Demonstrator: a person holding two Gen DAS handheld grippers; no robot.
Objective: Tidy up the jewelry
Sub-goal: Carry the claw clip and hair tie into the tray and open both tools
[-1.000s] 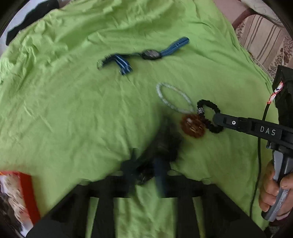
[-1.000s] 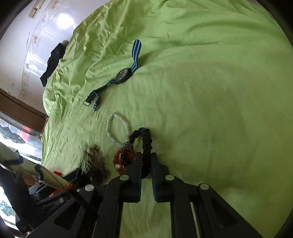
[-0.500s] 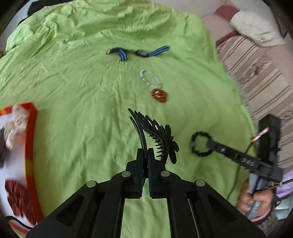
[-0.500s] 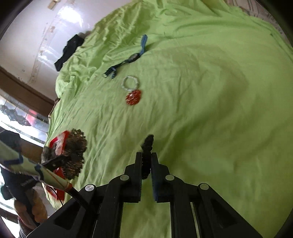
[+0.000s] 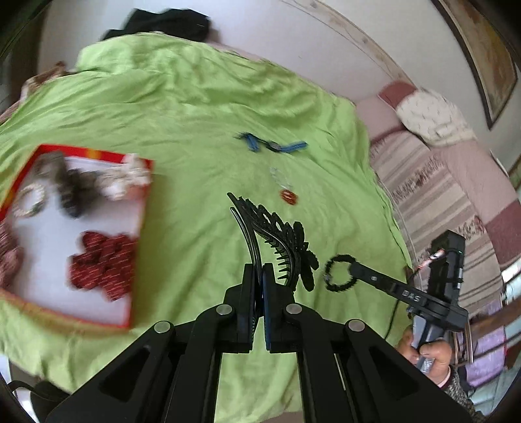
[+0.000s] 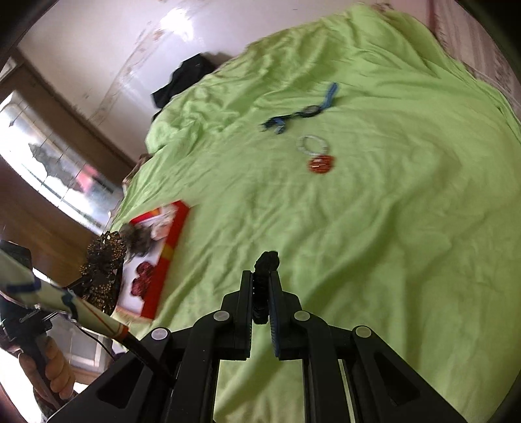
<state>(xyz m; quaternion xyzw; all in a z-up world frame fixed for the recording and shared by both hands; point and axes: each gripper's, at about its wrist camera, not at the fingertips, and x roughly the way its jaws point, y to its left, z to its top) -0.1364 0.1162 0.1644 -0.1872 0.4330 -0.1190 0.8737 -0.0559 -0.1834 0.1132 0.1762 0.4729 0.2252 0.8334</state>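
Observation:
My left gripper (image 5: 259, 276) is shut on a black ornate hair comb clip (image 5: 276, 234), held above the green bedspread; the clip also shows in the right wrist view (image 6: 104, 273). My right gripper (image 6: 260, 283) is shut on a black beaded bracelet (image 6: 265, 263), also seen as a ring in the left wrist view (image 5: 340, 272). A red-rimmed box (image 5: 136, 208) with jewelry inside lies at left (image 6: 166, 257). A blue-strapped watch (image 5: 276, 146) (image 6: 306, 112), a pale bead bracelet (image 6: 312, 144) and a red round piece (image 5: 289, 196) (image 6: 321, 164) lie on the bedspread farther off.
The green bedspread (image 5: 182, 107) covers the bed. A black cloth (image 5: 169, 22) lies at the far edge by the wall. A striped blanket and pillow (image 5: 433, 117) are to the right. A window (image 6: 55, 162) is at left.
Both grippers have lifted off the bedspread with their pieces and swung toward the red-rimmed box, which has come into fuller view. The watch, bead bracelet and red piece stay put.

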